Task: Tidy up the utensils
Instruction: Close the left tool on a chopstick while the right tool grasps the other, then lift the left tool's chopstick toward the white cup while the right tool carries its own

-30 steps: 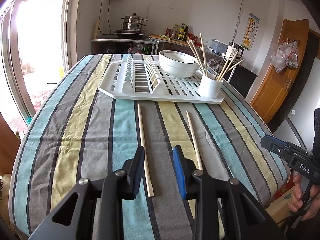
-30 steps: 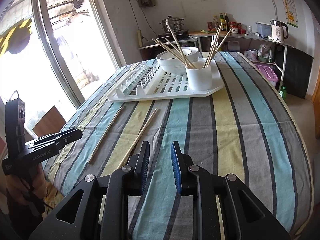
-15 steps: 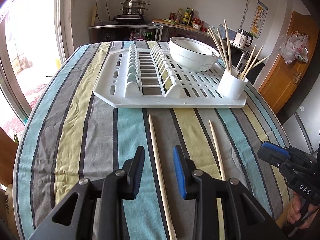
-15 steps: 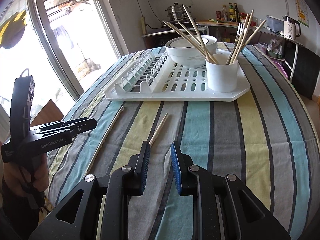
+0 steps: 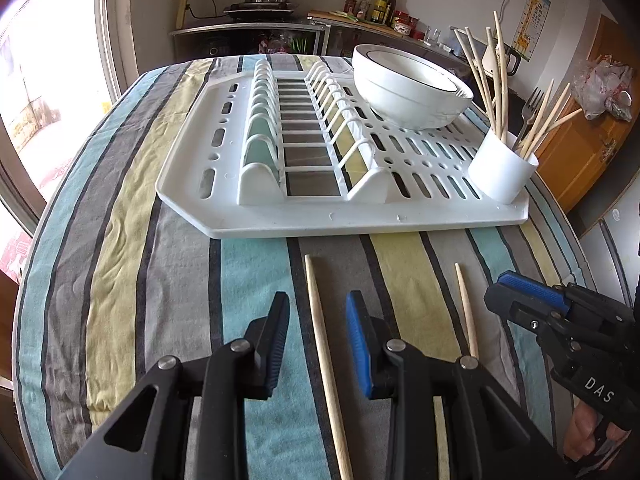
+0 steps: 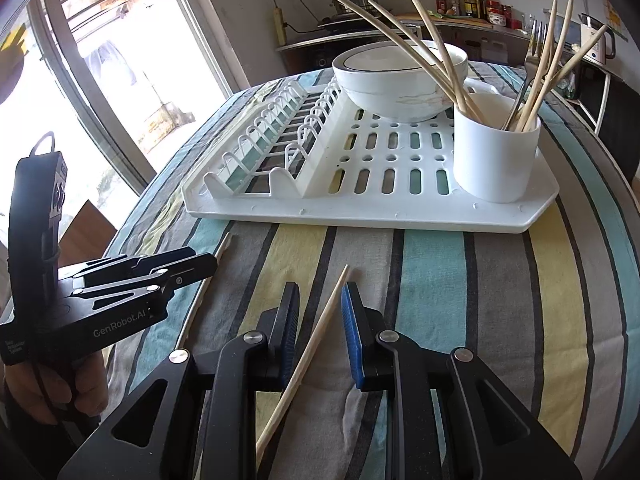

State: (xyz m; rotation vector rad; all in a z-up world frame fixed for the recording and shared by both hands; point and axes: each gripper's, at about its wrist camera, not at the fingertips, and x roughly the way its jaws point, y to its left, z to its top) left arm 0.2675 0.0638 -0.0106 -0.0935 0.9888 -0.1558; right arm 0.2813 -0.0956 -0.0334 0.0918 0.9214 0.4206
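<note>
Striped cloth covers the surface [image 5: 120, 208]. White dish rack [image 5: 280, 224] sits across the far half, a white bowl [image 5: 408, 88] on it; at its right corner, a white cup [image 5: 500, 172] holds chopsticks and a fork. Two loose chopsticks lie on the cloth before the rack. Left claw [image 5: 316, 344]: jaws apart, straddling the left chopstick [image 5: 320, 336], no contact seen. Right claw [image 6: 320, 336]: jaws apart around the right chopstick [image 6: 316, 344], not pinching. Readable: "GenRobot.AI" on the left tool, "DAS" on the right.
</note>
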